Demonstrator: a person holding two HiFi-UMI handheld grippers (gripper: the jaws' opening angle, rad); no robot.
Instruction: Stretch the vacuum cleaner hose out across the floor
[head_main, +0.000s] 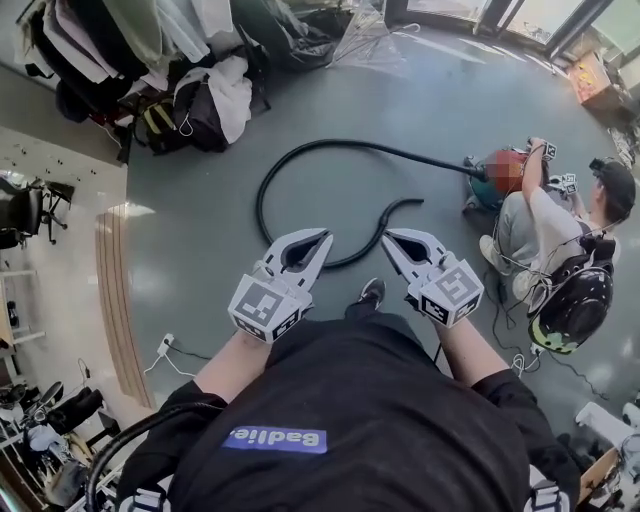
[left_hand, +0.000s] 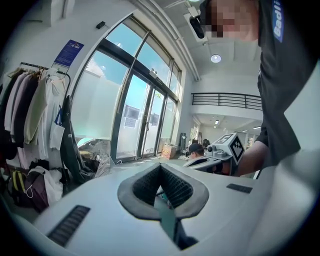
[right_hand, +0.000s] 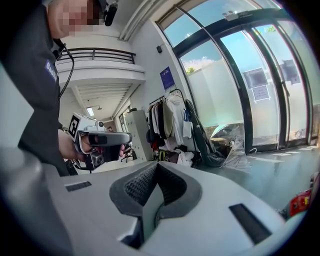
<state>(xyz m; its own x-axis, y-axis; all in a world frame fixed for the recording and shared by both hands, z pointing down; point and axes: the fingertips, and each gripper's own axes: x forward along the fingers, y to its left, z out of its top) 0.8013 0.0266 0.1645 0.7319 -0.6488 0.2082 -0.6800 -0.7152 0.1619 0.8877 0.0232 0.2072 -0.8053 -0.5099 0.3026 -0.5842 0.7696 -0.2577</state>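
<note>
Left gripper (head_main: 320, 240): white two-jaw claw, jaws pressed together, nothing between the pads in its own view. It is held up in front of the wearer's black shirt, tip pointing away and slightly down.

Right gripper (head_main: 390, 238): same build, jaws likewise closed on nothing. It is held beside the left one, the tips well apart.

Black flexible vacuum cleaner hose (head_main: 262, 190): lies on the grey floor (head_main: 420, 100), beyond and below both tips, touched by neither.
- It runs from the teal-and-red vacuum cleaner body (head_main: 487, 190), far off beyond the right gripper's tip.
- From there it arcs across the floor and sweeps round in a wide loop beyond the left gripper.
- The near bend of the loop passes behind the left gripper's jaws and shows again in the gap between the two tips.
- The free end curls up just beyond the right gripper's tip.

Wearer's dark shoe (head_main: 372, 292): on the floor between the two grippers, nearer than the hose.

Seated person in a light top (head_main: 530, 230): just beside the vacuum cleaner body, out past the right gripper.
</note>
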